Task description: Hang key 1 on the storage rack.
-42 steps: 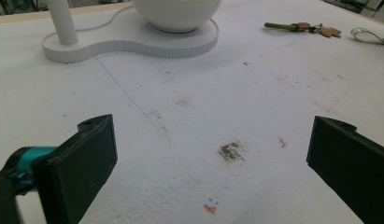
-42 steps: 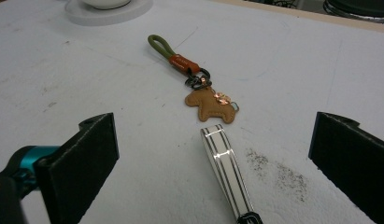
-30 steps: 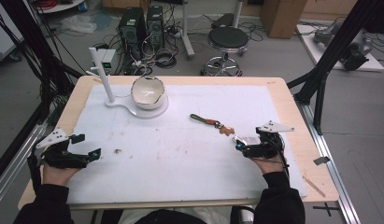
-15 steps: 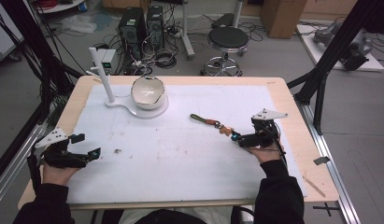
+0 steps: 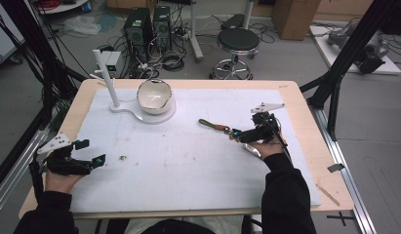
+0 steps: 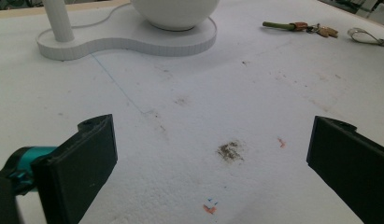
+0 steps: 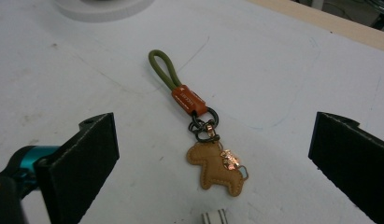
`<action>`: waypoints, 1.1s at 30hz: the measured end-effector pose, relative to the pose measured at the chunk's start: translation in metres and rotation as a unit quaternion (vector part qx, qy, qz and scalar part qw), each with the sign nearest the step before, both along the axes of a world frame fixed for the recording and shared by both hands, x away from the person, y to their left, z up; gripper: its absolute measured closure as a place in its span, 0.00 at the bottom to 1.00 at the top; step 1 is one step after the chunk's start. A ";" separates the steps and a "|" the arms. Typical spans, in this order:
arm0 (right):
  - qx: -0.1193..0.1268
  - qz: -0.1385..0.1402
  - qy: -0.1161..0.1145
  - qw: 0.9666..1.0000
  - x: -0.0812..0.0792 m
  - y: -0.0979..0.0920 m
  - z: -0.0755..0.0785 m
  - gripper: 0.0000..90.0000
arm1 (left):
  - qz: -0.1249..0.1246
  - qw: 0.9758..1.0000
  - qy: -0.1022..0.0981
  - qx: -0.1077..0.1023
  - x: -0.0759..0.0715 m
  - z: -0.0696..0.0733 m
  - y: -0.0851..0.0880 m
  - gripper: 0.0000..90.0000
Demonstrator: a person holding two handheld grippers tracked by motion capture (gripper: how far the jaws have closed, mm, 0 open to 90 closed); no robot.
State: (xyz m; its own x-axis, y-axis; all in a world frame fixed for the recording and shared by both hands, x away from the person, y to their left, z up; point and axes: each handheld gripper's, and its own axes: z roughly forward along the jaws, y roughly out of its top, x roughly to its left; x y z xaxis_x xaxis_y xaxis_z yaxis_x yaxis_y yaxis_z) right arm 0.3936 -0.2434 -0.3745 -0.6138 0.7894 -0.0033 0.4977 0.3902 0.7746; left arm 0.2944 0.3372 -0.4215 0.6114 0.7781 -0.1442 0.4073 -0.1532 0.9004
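1. Since the earlier frame, the right gripper (image 5: 233,134) had moved in across the table toward the keychain (image 5: 215,126), while the left gripper (image 5: 90,152) had stayed put near the table's left edge.
2. Seen along the right gripper's own view, its jaws stood wide apart on either side of the keychain (image 7: 199,130), not touching it.
3. That keychain lay flat on the white mat (image 5: 188,161): olive loop (image 7: 162,67) pointing away, tan leather horse charm (image 7: 216,168) nearest the jaws.
4. In its own view the left gripper was released and empty over bare mat.
5. A white bowl (image 5: 154,96) sat on its stand (image 5: 121,107), well apart from the keychain.
6. Judged from this, the approach was nearly finished; closing, lifting and any placing remained undone.
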 end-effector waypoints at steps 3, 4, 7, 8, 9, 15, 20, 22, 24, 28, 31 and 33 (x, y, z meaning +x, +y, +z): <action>0.001 0.002 0.006 1.000 0.010 0.005 0.001 0.01 | 0.000 1.000 -0.001 0.000 0.000 0.000 0.000 0.02; 0.001 0.002 0.006 1.000 0.010 0.005 0.001 0.01 | 0.000 1.000 -0.001 0.000 0.000 0.000 0.000 0.02; -0.009 0.001 0.008 1.000 0.018 0.008 0.001 0.01 | -0.001 1.000 0.000 -0.002 0.000 0.000 0.000 0.02; -0.010 0.001 0.005 1.000 0.020 0.009 0.001 0.01 | -0.002 1.000 -0.001 -0.002 0.000 0.000 0.000 0.02; -0.004 0.001 0.013 1.000 0.025 0.010 0.000 0.01 | -0.003 1.000 -0.001 -0.003 0.000 0.000 0.000 0.02; -0.014 0.004 0.031 0.999 0.038 0.018 -0.008 0.01 | -0.004 1.000 0.000 -0.003 0.000 0.000 0.000 0.02; -0.030 0.017 0.034 0.999 0.049 0.031 -0.009 0.01 | -0.004 1.000 0.000 -0.004 0.000 0.000 0.000 0.02; -0.034 0.019 0.036 0.999 0.054 0.034 -0.009 0.01 | -0.004 1.000 -0.001 -0.004 0.000 0.000 0.000 0.02; -0.037 0.019 0.038 0.998 0.058 0.036 -0.009 0.02 | -0.004 1.000 0.000 -0.004 0.000 0.000 0.000 0.02; -0.062 0.025 0.035 0.997 0.065 0.044 -0.007 0.04 | -0.005 1.000 0.000 -0.004 0.001 0.000 0.001 0.02; -0.068 0.026 0.044 0.996 0.072 0.048 -0.009 0.04 | -0.005 1.000 0.001 -0.005 0.001 0.000 0.001 0.02; -0.075 0.026 0.049 0.996 0.077 0.052 -0.010 0.05 | -0.006 1.000 0.001 -0.004 0.001 -0.001 0.000 0.02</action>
State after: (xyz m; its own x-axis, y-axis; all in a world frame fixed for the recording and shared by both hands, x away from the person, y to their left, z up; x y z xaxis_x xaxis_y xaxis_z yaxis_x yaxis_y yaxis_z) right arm 0.4706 -0.1915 -0.3843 -0.6573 0.7514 -0.0573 0.5435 0.5253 0.6548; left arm 0.2950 0.3376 -0.4221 0.6205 0.7693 -0.1519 0.4073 -0.1506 0.9008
